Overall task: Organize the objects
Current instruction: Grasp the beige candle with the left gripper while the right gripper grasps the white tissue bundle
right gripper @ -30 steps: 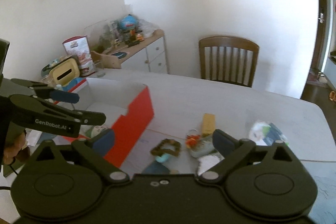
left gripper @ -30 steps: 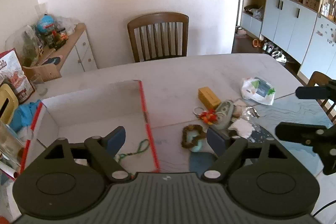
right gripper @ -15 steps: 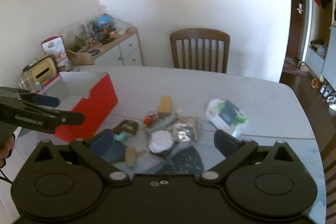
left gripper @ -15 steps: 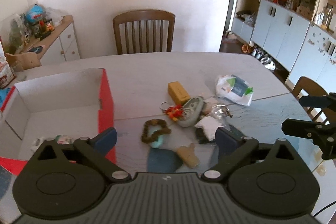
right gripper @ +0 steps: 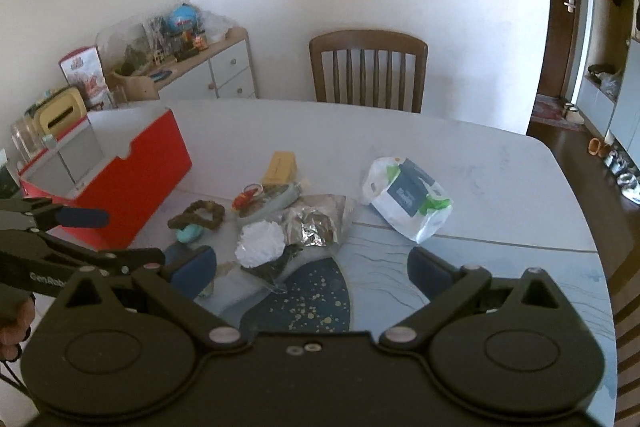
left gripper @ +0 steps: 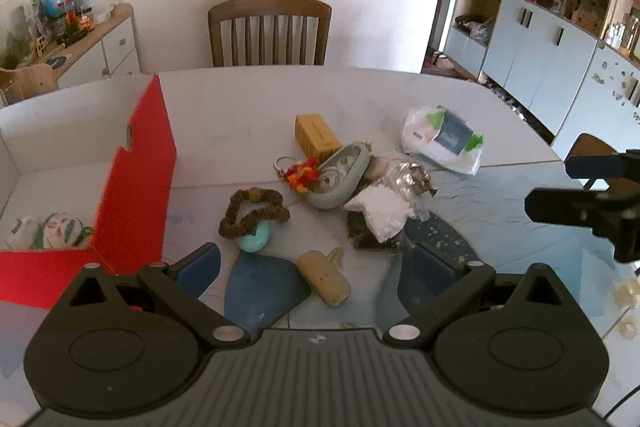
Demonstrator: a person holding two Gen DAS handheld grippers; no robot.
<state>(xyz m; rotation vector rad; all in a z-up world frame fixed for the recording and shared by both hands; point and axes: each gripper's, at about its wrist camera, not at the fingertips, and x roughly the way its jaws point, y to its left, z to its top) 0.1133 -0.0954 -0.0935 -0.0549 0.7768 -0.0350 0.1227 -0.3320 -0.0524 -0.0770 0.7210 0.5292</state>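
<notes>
A pile of small objects lies mid-table: a brown ring (left gripper: pixel 252 213) on a teal piece (left gripper: pixel 254 239), a beige item (left gripper: pixel 324 277), a grey-green case (left gripper: pixel 340 175), a yellow box (left gripper: pixel 316 135), a white bag (right gripper: pixel 260 241) and foil (right gripper: pixel 316 223). My left gripper (left gripper: pixel 316 267) hangs open just above the pile's near edge, holding nothing. Right of it, my right gripper (right gripper: pixel 312 267) is open and empty over the blue mat (right gripper: pixel 312 299). The red box (left gripper: pixel 136 187) stands at the left with two small things (left gripper: pixel 60 229) inside.
A white plastic pack (right gripper: pixel 408 195) lies to the right of the pile. A wooden chair (left gripper: pixel 270 31) stands at the far table edge. A cluttered sideboard (right gripper: pixel 208 67) is at the back left, and cupboards (left gripper: pixel 560 39) line the right wall.
My left gripper swung from over the red box rightward and down to the pile, its jaws widening. My right gripper also moved right and lower toward the pile.
</notes>
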